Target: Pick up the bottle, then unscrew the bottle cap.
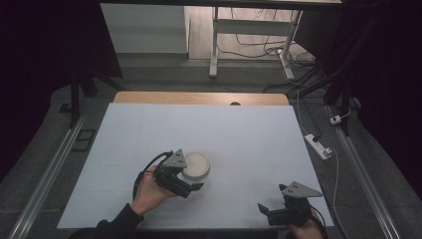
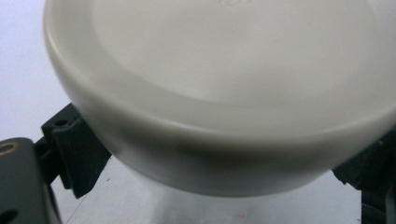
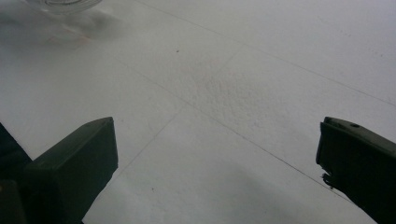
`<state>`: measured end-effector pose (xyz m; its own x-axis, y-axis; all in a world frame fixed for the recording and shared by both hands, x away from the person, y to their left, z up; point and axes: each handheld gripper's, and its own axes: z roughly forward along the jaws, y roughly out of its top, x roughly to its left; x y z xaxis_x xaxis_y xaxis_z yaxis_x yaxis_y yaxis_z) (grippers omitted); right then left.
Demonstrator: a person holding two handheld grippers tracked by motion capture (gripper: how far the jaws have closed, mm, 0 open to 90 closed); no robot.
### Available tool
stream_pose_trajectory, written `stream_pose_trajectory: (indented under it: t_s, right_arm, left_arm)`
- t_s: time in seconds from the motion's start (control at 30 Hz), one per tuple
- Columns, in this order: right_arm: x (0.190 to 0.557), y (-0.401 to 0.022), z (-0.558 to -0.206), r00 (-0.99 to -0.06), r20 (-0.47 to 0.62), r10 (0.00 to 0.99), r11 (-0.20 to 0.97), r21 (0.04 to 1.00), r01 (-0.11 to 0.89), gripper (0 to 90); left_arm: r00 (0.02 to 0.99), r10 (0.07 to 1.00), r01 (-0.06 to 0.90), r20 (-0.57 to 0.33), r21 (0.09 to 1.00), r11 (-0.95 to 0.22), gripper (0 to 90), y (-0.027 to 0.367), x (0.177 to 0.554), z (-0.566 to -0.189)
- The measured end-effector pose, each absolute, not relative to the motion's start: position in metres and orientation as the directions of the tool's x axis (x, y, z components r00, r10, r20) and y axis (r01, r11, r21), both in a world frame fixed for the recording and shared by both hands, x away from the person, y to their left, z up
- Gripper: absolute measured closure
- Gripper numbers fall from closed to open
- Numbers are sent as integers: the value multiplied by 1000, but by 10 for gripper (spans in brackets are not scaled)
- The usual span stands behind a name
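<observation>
The left gripper (image 1: 191, 180) has its jaws set either side of the white bowl (image 1: 196, 166), touching its wall. Well off to its right, the right gripper (image 1: 268, 211) gapes wide over bare table (image 1: 249, 134).

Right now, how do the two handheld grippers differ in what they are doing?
The left gripper sits against the white dish, its jaws on either side of it; the right gripper has open jaws with nothing between them. The left is mid-table, the right near the table's front corner. Both are black and hand-held.
</observation>
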<state>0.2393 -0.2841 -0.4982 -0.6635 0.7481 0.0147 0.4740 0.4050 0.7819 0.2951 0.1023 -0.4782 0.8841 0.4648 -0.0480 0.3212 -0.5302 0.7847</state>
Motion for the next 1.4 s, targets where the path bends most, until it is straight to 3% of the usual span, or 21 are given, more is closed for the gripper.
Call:
stream_pose_trajectory:
  t_s: [0.77,1.4]
  right_arm:
    - [238,-254,-474,-720,73,690,343,843,414,0]
    - [255,-201,-456,-828,89,553,380,858,345,0]
  left_arm:
    - [895,444,295,-34,793,-534,73,103,291,-476]
    - [899,437,294,-39,793,-534,73,100,288,-475]
